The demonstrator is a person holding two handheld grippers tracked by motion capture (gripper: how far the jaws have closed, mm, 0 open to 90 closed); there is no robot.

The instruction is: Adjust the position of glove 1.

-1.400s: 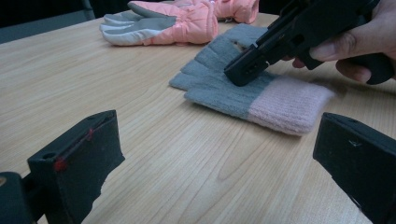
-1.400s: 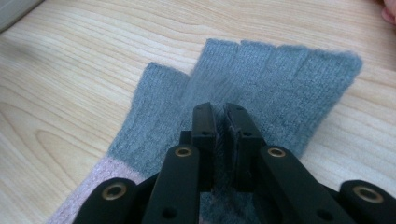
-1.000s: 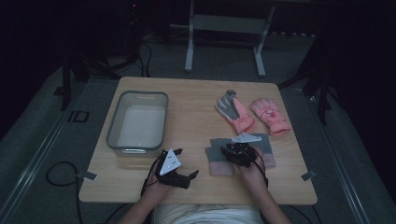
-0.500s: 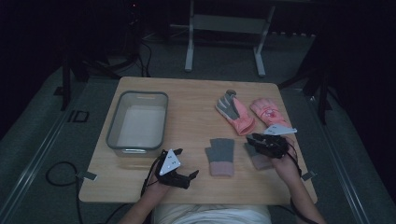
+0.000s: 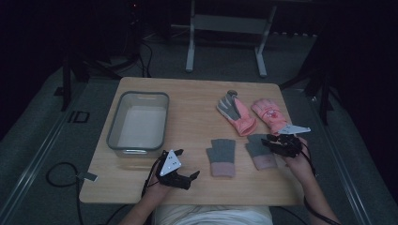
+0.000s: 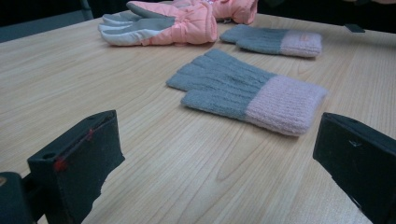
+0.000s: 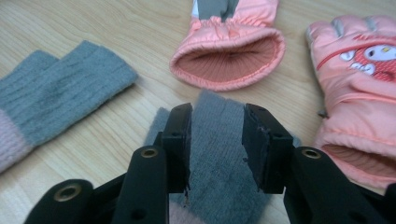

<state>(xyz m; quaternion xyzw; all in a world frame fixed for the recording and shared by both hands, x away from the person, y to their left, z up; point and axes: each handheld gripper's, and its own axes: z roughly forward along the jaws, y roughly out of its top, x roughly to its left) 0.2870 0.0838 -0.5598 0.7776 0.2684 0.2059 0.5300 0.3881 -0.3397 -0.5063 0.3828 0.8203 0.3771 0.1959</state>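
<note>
Right tongs (image 5: 274, 142): over the right-hand grey knit glove (image 5: 259, 150), jaws part open with a narrow gap, glove fabric seen between and below them in the right gripper view; not closed on it, and whether the tips touched the knit could not be told
Glove from the tongs: directly beneath, lying near the tabletop's right edge toward its near side
Long axis: fingers toward the far edge, pink cuff toward the near edge; the tongs came in across it from the right
Nearer hand: the right; the left tongs (image 5: 187, 177) were well apart, near the near edge, jaws wide and holding nothing
Other grey glove (image 6: 246, 89): flat between the two tongs, same lie, apart from its mate
Pink padded gloves (image 5: 237, 114): two, side by side beyond the grey pair, the cuffs of both near the right tongs
Bin (image 5: 121, 146): clear, toward the left edge, nothing visible in it
Surface: pale wood-grain tabletop (image 5: 192, 103), smooth and bare around the gloves
Room: dim, dark floor, cables, a metal stand beyond the far edge
</note>
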